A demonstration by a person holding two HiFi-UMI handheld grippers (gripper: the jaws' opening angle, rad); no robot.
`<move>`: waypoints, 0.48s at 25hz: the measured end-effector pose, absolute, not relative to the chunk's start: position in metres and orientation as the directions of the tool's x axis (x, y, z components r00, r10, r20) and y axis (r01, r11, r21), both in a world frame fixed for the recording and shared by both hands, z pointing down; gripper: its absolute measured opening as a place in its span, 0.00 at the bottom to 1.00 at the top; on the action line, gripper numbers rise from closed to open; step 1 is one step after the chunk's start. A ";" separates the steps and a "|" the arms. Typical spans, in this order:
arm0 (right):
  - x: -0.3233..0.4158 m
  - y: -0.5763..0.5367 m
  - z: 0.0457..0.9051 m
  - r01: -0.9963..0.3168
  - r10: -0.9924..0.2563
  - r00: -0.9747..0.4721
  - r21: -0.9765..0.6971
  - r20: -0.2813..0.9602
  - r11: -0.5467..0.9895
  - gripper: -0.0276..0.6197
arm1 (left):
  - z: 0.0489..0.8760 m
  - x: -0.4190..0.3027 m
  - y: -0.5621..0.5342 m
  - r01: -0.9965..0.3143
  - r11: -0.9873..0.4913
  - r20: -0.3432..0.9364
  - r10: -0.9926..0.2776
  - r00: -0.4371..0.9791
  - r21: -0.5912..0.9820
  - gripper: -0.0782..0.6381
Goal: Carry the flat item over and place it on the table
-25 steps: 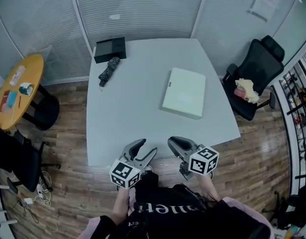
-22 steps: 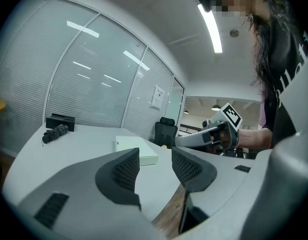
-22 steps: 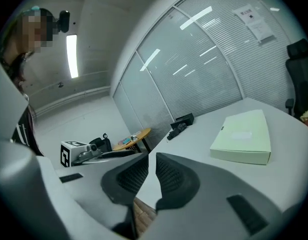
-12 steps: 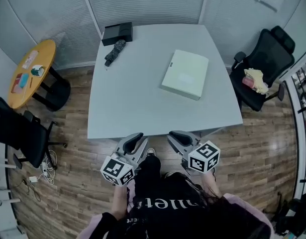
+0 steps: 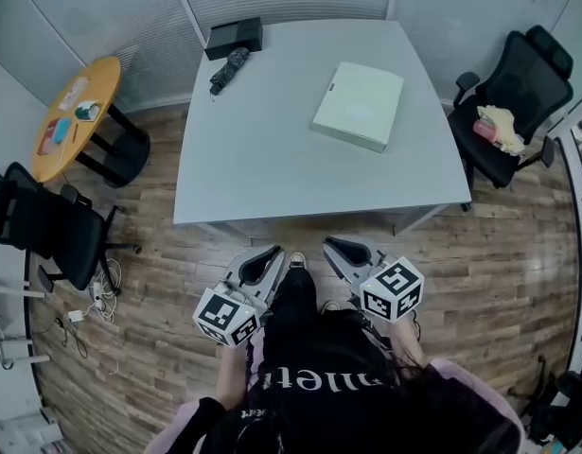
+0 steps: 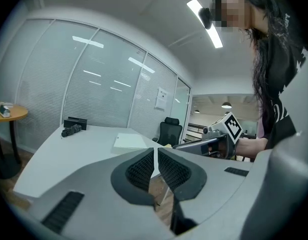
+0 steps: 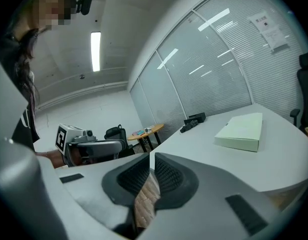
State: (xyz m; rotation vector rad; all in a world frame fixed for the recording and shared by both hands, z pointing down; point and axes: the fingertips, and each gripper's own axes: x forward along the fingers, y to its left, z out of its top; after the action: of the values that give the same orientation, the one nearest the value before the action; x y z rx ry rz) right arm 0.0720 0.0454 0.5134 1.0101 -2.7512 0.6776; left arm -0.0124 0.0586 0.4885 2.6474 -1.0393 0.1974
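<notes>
Box (image 5: 359, 106), pale green, flat: it lies on the counter (image 5: 262, 149), right of middle and toward the far side, inside every edge. Neither claw touches it.

Left claw (image 5: 272, 253): your left gripper view shows the pads pressed together with nothing between them. The jaws have just been closing.

Right claw (image 5: 332, 245): pads together as well, empty, and just closed a touch further.

Head view only: both claws hang side by side over the wood floor (image 5: 480, 253), short of the counter's near edge.

Left gripper view only: the right claw's marker cube (image 6: 233, 126) close at your right, and a lit hall behind it.

Right gripper view only: the box (image 7: 241, 130) seen from low down, showing its thick side wall.

Room: the counter's near half is bare. A case (image 5: 234, 38) and an umbrella (image 5: 228, 70) keep to the far left corner. An office chair (image 5: 518, 93) stands just off the right edge, and a round table (image 5: 78, 116) stands off the left side.
</notes>
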 end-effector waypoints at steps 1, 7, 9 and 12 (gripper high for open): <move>0.072 0.050 0.512 -0.640 -0.580 -0.768 -0.358 0.271 0.680 0.11 | 0.489 -0.011 0.063 -0.682 -0.699 0.232 -0.641 0.731 0.215 0.17; 0.073 0.067 0.507 -0.624 -0.569 -0.782 -0.348 0.256 0.700 0.10 | 0.487 -0.006 0.083 -0.685 -0.699 0.235 -0.645 0.728 0.204 0.16; 0.073 0.070 0.506 -0.621 -0.566 -0.784 -0.340 0.255 0.706 0.09 | 0.485 -0.006 0.086 -0.686 -0.699 0.231 -0.647 0.727 0.200 0.16; 0.074 0.074 0.503 -0.618 -0.566 -0.786 -0.333 0.248 0.712 0.09 | 0.484 -0.005 0.089 -0.690 -0.696 0.225 -0.653 0.723 0.198 0.16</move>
State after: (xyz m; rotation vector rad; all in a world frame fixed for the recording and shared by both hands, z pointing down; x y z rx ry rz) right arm 0.0742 0.0740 0.5033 0.9678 -2.7872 0.6126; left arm -0.0049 0.0894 0.4840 2.6604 -1.0591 0.1995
